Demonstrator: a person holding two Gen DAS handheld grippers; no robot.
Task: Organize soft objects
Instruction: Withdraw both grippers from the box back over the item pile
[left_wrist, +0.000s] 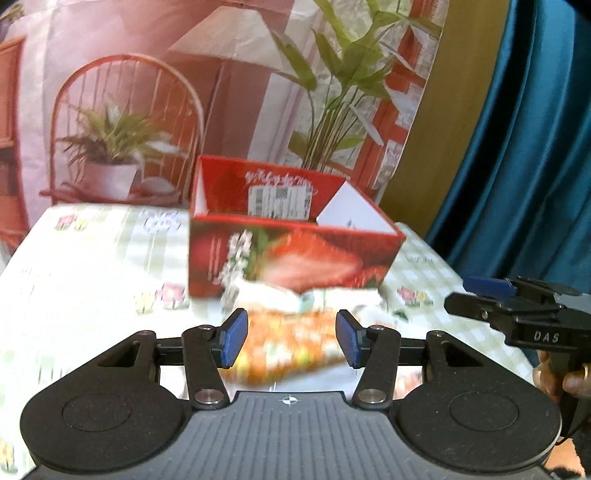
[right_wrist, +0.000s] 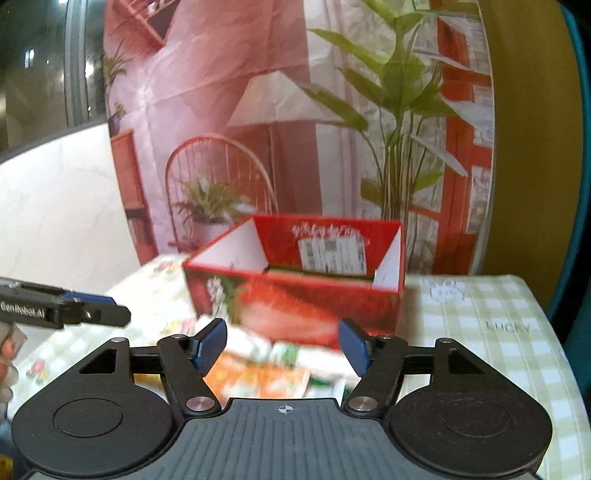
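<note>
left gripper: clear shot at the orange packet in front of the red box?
Probably yes. The left gripper is open with the orange packet lying between its pads, the red box behind it, and nothing visibly between.

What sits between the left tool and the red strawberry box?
In the left wrist view, blurred soft packets, one orange-patterned and one white, lie between the open left tool and the red strawberry-printed cardboard box.
</note>
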